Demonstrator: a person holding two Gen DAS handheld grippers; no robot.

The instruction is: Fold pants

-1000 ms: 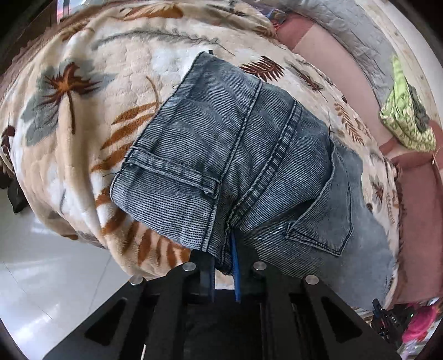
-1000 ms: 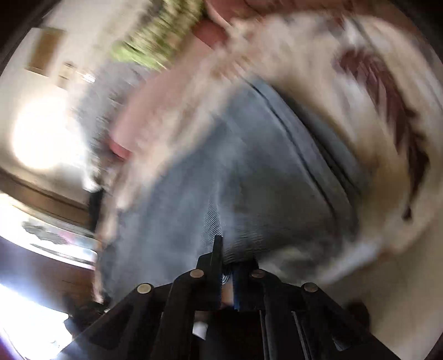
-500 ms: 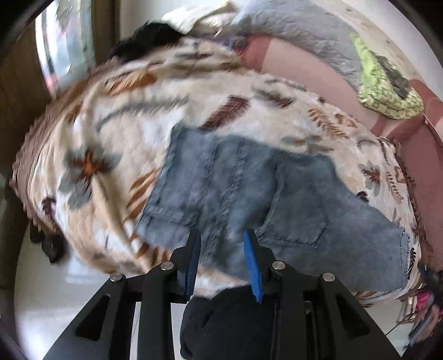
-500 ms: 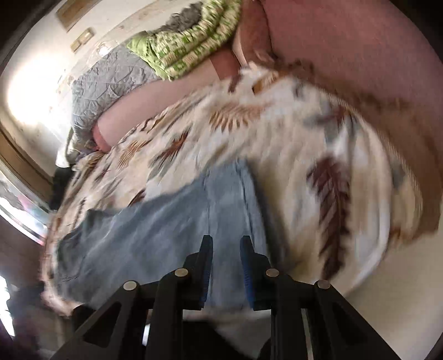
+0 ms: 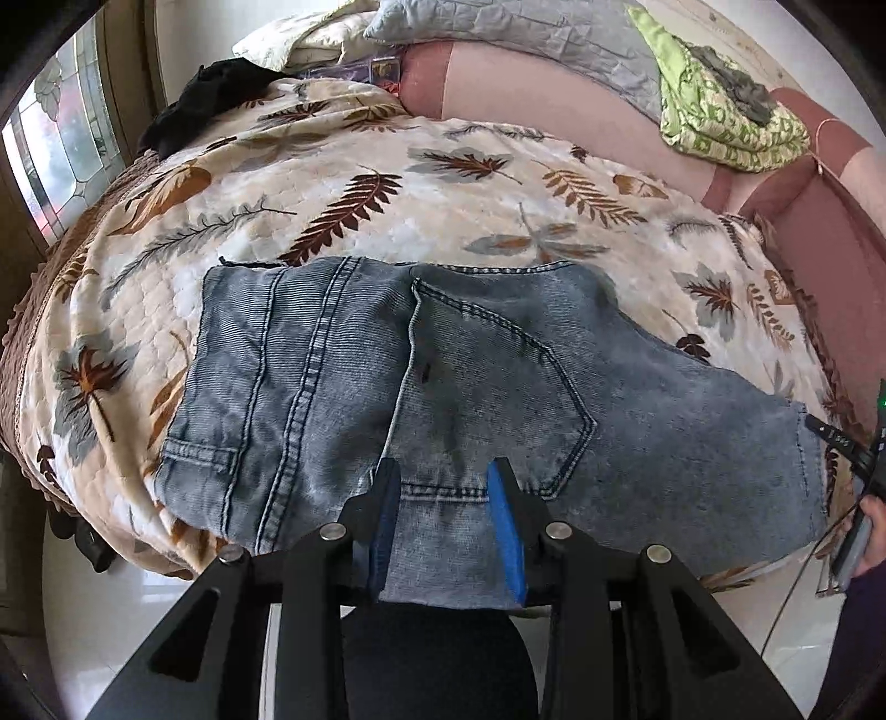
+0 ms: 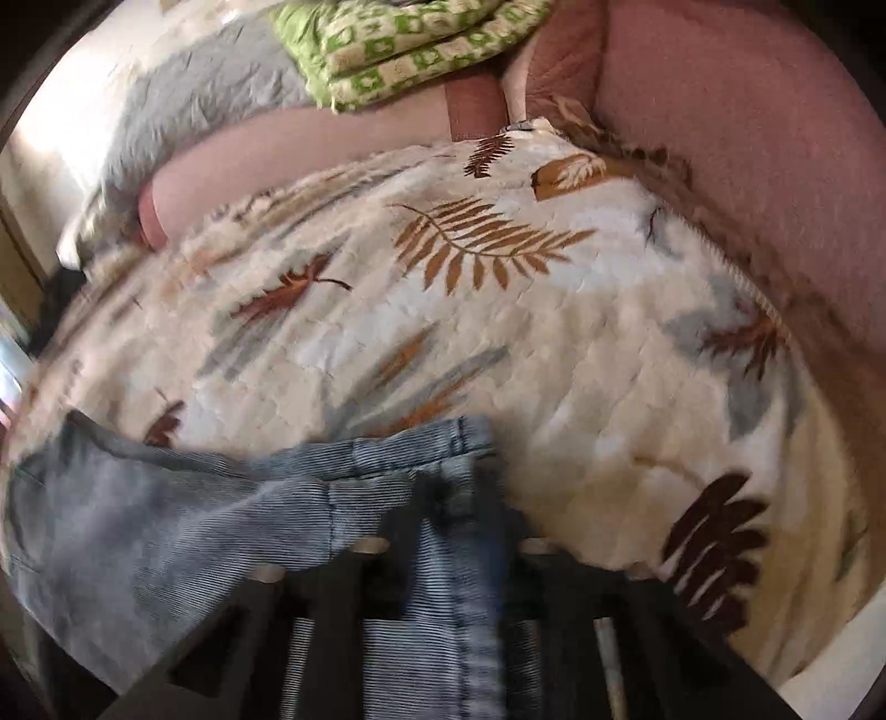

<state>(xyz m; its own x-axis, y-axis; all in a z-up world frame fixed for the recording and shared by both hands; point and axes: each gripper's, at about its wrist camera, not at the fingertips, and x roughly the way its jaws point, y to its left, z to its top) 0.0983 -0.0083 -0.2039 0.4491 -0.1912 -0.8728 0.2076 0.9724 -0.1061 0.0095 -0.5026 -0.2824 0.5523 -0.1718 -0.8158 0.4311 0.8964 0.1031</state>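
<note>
home bedrm: bed w/ leaf-print blanket (image 5: 498, 221)

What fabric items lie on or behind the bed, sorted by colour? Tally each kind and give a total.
Blue denim pants: 1
Cream leaf-print blanket: 1
Green patterned cloth: 1
Grey quilted cloth: 1
Black garment: 1
Total: 5

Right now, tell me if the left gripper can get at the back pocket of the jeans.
Probably yes. The left gripper is open above the jeans, its fingers either side of the back pocket's lower hem, with nothing lying between them.
</note>
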